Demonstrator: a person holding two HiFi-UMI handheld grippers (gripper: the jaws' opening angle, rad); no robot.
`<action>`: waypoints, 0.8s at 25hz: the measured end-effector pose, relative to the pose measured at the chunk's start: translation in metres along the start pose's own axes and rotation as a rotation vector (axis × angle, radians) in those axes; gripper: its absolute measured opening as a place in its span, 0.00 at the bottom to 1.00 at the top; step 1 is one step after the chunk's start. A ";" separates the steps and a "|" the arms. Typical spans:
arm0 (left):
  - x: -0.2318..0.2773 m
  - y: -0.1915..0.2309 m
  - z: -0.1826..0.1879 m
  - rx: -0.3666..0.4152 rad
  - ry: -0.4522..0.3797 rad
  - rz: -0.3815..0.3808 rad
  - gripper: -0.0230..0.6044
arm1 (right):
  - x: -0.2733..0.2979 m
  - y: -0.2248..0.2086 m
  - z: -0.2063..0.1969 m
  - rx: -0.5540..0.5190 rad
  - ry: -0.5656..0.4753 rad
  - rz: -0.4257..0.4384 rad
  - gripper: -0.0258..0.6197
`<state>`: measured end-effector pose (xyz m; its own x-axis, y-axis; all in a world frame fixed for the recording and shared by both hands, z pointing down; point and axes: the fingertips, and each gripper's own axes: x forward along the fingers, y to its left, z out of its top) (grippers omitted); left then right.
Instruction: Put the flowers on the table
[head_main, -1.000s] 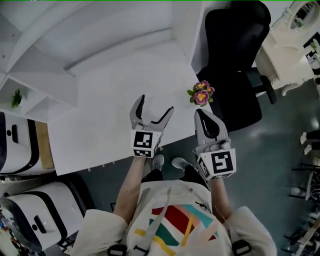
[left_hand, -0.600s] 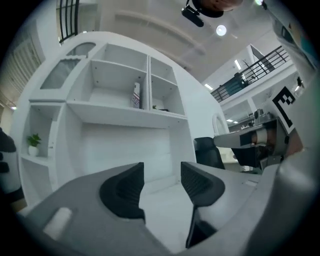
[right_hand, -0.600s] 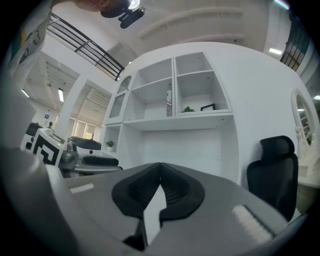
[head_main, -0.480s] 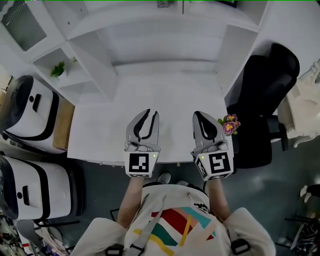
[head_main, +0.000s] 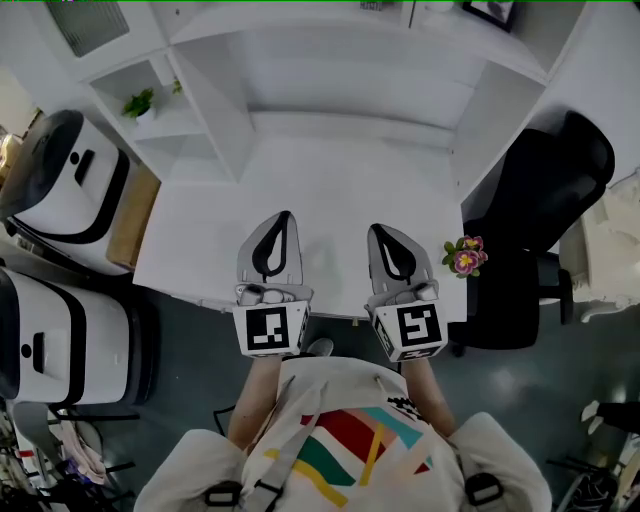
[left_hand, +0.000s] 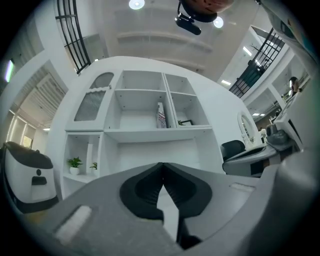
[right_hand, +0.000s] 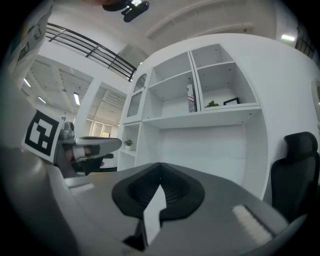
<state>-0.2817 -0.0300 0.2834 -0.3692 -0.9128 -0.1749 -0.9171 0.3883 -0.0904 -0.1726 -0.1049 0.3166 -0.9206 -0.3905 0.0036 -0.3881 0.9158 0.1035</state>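
- Flowers (head_main: 465, 256) — pink and yellow, with green leaves — sit at the right edge of the white table (head_main: 330, 180), near its front corner and just beside the black chair (head_main: 545, 190). Any pot is too small to make out.
- Shelf unit (head_main: 210, 90) behind the table: its low left compartment holds small potted plants (head_main: 140, 103). One upper compartment holds a patterned upright box (left_hand: 161, 115), and the next holds a small frame (left_hand: 186, 122).
- Writing: none readable, only black-and-white square markers (head_main: 268, 330) on the gripper cubes.
- Left gripper (head_main: 282, 215): over the table's front edge, jaws together with nothing between them.
- Right gripper (head_main: 386, 230): alongside it and apart from the flowers, jaws likewise closed and empty.
- Room: grey floor (head_main: 180, 380), and white-and-black machines (head_main: 60, 190) left of the table.
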 end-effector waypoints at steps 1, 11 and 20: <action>-0.002 0.003 0.003 -0.003 -0.001 0.006 0.04 | -0.002 0.001 -0.003 0.005 0.009 0.005 0.04; -0.004 0.011 0.011 0.003 -0.006 0.020 0.04 | -0.006 -0.007 -0.011 0.024 0.028 -0.011 0.04; 0.001 0.013 0.018 0.005 -0.019 0.001 0.04 | -0.006 -0.012 -0.009 0.018 0.028 -0.024 0.04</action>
<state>-0.2913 -0.0232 0.2645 -0.3672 -0.9098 -0.1935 -0.9160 0.3899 -0.0947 -0.1624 -0.1141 0.3239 -0.9097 -0.4142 0.0298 -0.4106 0.9078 0.0856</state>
